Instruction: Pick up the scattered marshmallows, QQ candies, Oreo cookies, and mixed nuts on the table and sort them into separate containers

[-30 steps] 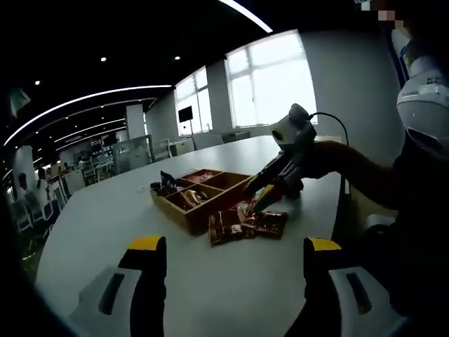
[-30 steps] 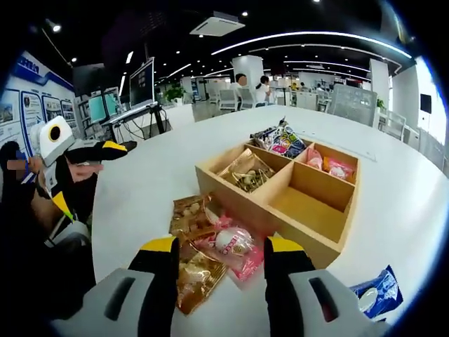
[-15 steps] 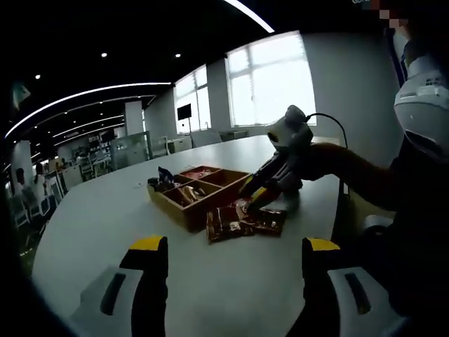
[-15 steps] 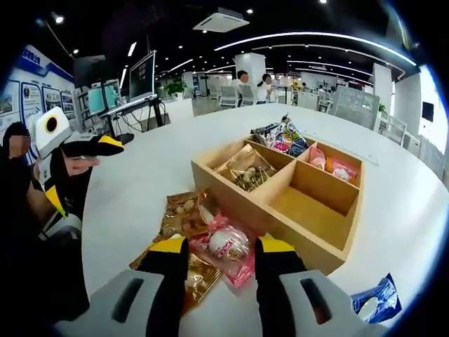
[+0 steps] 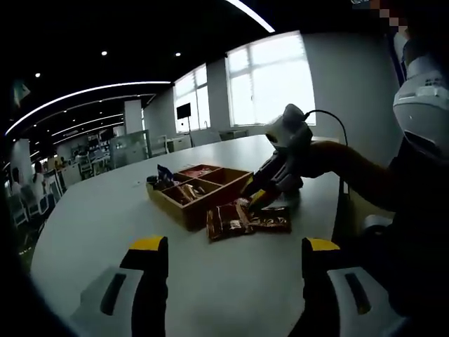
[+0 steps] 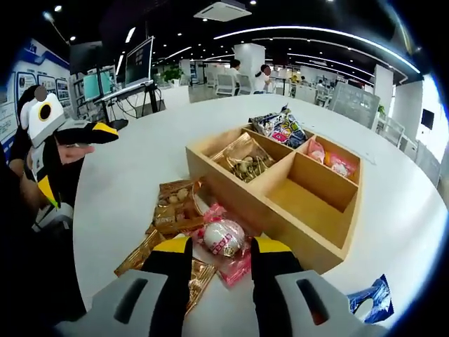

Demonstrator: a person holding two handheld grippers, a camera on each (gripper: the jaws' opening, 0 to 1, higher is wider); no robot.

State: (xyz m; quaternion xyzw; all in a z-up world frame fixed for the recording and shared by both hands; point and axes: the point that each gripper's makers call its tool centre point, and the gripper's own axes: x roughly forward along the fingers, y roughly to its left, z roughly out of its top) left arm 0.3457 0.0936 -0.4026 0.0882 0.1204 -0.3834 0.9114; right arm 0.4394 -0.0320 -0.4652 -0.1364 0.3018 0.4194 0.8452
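Closer now, the right tongs straddle the pink marshmallow packet low in the frame, jaws parted, ready to lift; left tongs idle, released.

left gripper: jaws wide apart | right gripper: jaws narrowly parted

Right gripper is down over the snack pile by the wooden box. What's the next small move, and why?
Probably close the right gripper on the pink marshmallow packet. Its open jaws already stand on either side of that packet, which lies on top of the brown nut packets beside the wooden box. The left gripper hangs open, well back from the pile, so nothing is in the way.
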